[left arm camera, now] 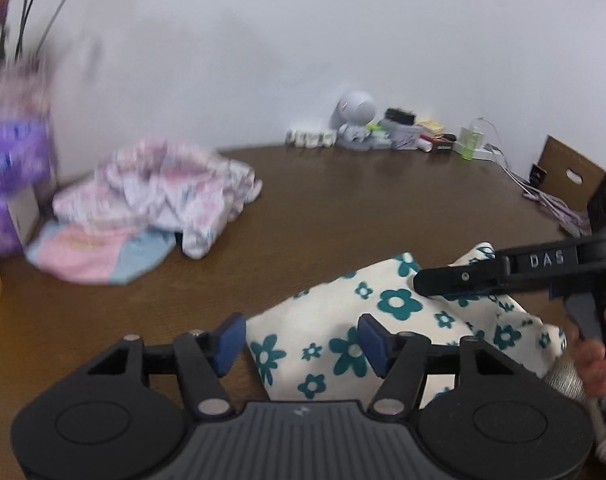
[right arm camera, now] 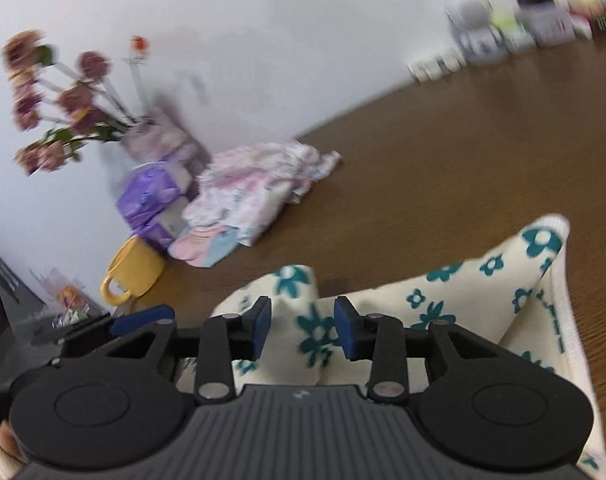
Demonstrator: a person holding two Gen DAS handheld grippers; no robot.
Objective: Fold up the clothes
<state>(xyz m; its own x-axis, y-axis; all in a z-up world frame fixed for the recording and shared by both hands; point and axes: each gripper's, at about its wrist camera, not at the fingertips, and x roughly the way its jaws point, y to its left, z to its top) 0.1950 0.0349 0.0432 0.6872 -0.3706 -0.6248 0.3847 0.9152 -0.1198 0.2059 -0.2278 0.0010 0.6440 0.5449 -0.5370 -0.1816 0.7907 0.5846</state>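
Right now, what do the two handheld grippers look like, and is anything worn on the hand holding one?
Both the left gripper and the right gripper are matte black plastic with ribbed grey bases, round side discs, silver pivot pins and blue pads. Seen from the left wrist camera, the right gripper carries embossed letters reading DAS. A ribbed light grey sleeve cuff shows at the hand behind it.

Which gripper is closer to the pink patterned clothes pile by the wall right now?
Left. The left gripper sits on the side of the floral garment facing the pink pile; the right gripper is farther, on the garment's other side.
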